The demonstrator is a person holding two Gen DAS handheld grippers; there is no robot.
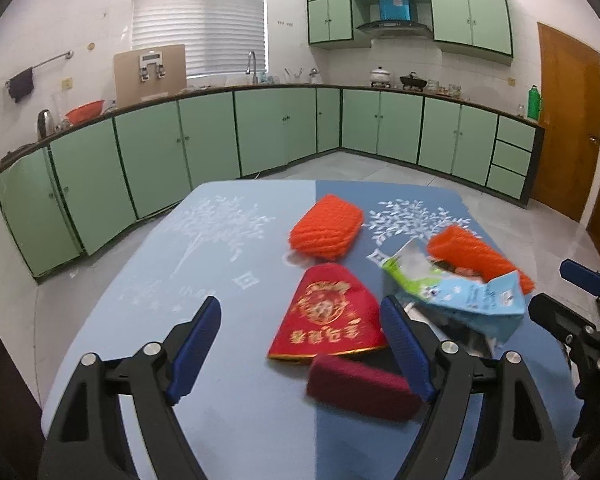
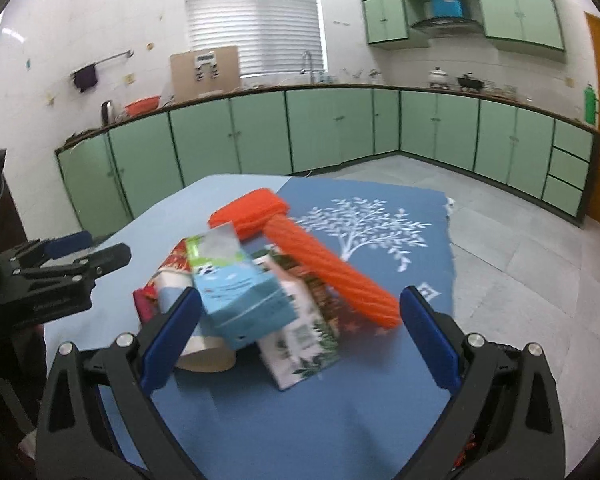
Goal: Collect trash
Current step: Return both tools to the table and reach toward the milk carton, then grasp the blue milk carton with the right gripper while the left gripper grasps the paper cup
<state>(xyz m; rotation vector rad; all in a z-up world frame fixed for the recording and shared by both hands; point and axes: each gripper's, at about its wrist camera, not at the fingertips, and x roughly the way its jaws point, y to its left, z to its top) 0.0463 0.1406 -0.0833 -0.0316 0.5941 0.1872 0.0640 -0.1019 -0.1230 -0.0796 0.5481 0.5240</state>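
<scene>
Two-tone blue table [image 1: 228, 420] bearing clustered trash: orange ribbed foam sleeves [image 1: 326, 226], pale blue carton [image 2: 242, 300], red gold-printed packet [image 1: 332, 314], maroon block [image 1: 360, 386]. Left gripper [image 1: 300, 340] and right gripper [image 2: 300, 332] hover above, jaws apart, empty.

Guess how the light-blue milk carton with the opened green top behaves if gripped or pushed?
The light-blue milk carton is probably light and empty: its top is torn open. Its cardboard walls would likely crush under a firm squeeze. It lies tilted on the white leaf-print carton and paper cup, so a push may topple it.
</scene>
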